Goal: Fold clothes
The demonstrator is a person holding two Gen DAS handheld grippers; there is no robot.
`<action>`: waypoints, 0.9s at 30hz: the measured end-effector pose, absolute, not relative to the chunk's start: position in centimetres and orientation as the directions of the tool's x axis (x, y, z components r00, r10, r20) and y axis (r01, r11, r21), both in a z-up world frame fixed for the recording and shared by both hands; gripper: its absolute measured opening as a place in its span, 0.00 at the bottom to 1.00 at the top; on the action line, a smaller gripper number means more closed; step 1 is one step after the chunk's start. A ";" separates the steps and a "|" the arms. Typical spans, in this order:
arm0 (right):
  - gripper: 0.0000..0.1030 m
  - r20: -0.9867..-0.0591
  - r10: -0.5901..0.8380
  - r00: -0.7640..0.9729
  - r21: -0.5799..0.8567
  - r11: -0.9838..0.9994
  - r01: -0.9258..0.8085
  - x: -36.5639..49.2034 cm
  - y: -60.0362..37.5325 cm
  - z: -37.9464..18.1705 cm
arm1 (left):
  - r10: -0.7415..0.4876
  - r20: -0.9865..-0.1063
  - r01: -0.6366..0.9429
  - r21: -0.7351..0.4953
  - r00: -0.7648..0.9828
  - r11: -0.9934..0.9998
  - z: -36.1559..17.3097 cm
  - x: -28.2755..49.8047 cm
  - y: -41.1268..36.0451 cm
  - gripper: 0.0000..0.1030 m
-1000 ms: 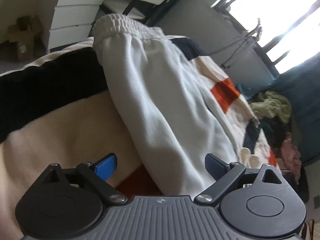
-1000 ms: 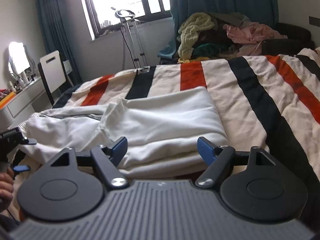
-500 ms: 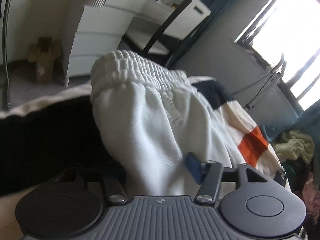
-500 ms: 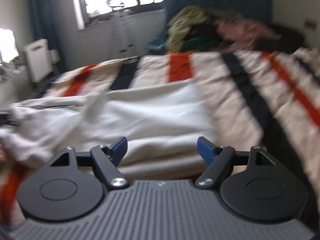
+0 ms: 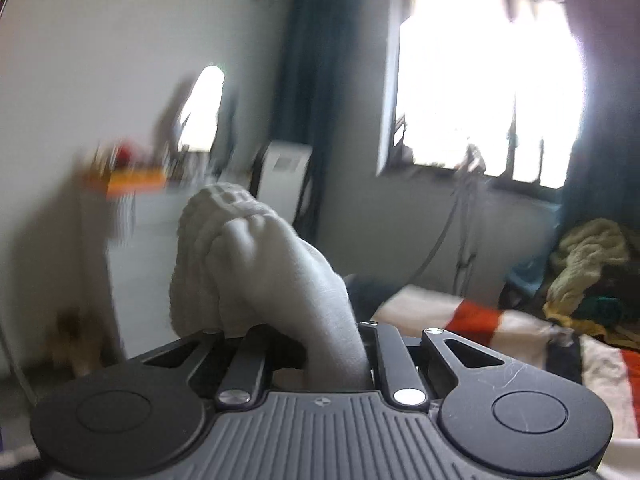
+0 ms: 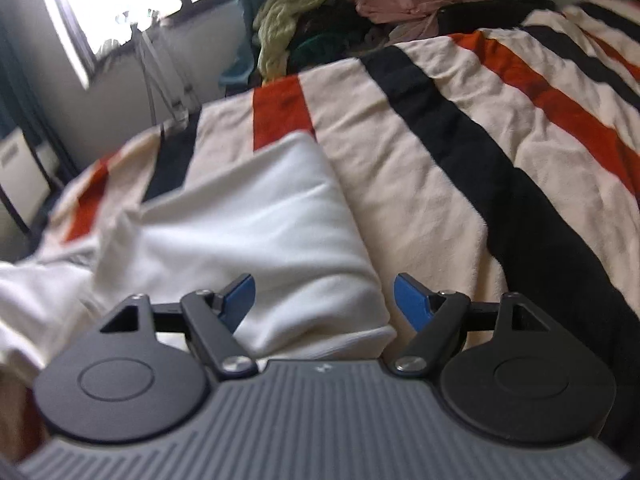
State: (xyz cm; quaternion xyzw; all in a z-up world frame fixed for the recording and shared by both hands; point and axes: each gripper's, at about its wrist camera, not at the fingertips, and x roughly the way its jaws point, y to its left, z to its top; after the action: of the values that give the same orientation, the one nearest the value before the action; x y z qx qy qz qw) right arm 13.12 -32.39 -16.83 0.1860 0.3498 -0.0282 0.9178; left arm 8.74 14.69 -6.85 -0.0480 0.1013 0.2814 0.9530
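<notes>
We have the white trousers (image 6: 256, 240) partly folded on the bed (image 6: 440, 184), the left gripper (image 5: 332, 344) pinching their waistband up, the right gripper (image 6: 324, 296) spread above the fold, final folding undone.

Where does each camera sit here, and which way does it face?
Left wrist: on the left tool, facing roughly level toward the window; its jaws clamp the white garment.
Right wrist: on the right tool, tilted down over the striped bedspread; open jaws straddle the garment's folded end.
Shared: the garment, bedspread, window and clothes pile.
</notes>
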 end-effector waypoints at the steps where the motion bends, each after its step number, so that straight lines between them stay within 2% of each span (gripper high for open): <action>1: 0.76 -0.647 0.075 0.758 0.339 0.920 0.198 12.9 -32.9 -16.5 | 0.521 -0.177 -0.531 -0.007 0.835 0.848 -6.0 8.9 12.8 0.13; 7: 0.76 -0.626 -0.007 0.780 0.401 0.854 0.330 12.0 -36.2 -15.7 | 0.392 0.038 -0.394 0.121 0.919 0.911 -2.9 11.5 0.7 0.13; 9: 0.76 -0.613 -0.041 0.789 0.414 0.834 0.365 11.7 -37.3 -15.6 | 0.328 0.082 -0.337 0.159 0.941 0.928 -3.0 11.9 -3.7 0.13; 12: 0.76 -0.567 -0.128 0.814 0.393 0.826 0.404 11.1 -38.3 -15.0 | 0.223 0.099 -0.241 0.229 0.970 0.943 -4.9 12.6 -10.2 0.14; 16: 0.76 -0.474 -0.253 0.843 0.378 0.807 0.455 10.1 -39.3 -13.6 | 0.071 -0.017 -0.062 0.317 0.997 0.946 -10.6 12.5 -18.2 0.14; 20: 0.76 -0.408 -0.299 0.863 0.379 0.805 0.457 10.0 -39.9 -13.0 | -0.047 -0.204 0.131 0.422 0.978 0.897 -18.6 12.5 -23.9 0.14; 22: 0.76 -0.400 -0.288 0.870 0.374 0.815 0.442 10.3 -40.1 -13.2 | -0.032 -0.242 0.141 0.447 0.970 0.883 -21.6 12.4 -25.4 0.14; 24: 0.76 -0.414 -0.264 0.871 0.381 0.819 0.429 10.8 -40.5 -13.7 | -0.022 -0.231 0.128 0.453 0.973 0.882 -22.7 12.5 -25.8 0.15; 27: 0.76 -0.455 -0.201 0.867 0.439 0.797 0.415 11.8 -41.3 -14.8 | -0.043 -0.280 0.158 0.404 0.959 0.901 -21.7 13.2 -25.2 0.26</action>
State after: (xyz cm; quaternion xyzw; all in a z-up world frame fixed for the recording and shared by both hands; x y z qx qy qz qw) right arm 11.76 -41.26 -14.78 0.2719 0.1969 -0.1660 0.9272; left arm 13.20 -25.22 -21.68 0.2161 0.1333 -0.0519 0.9658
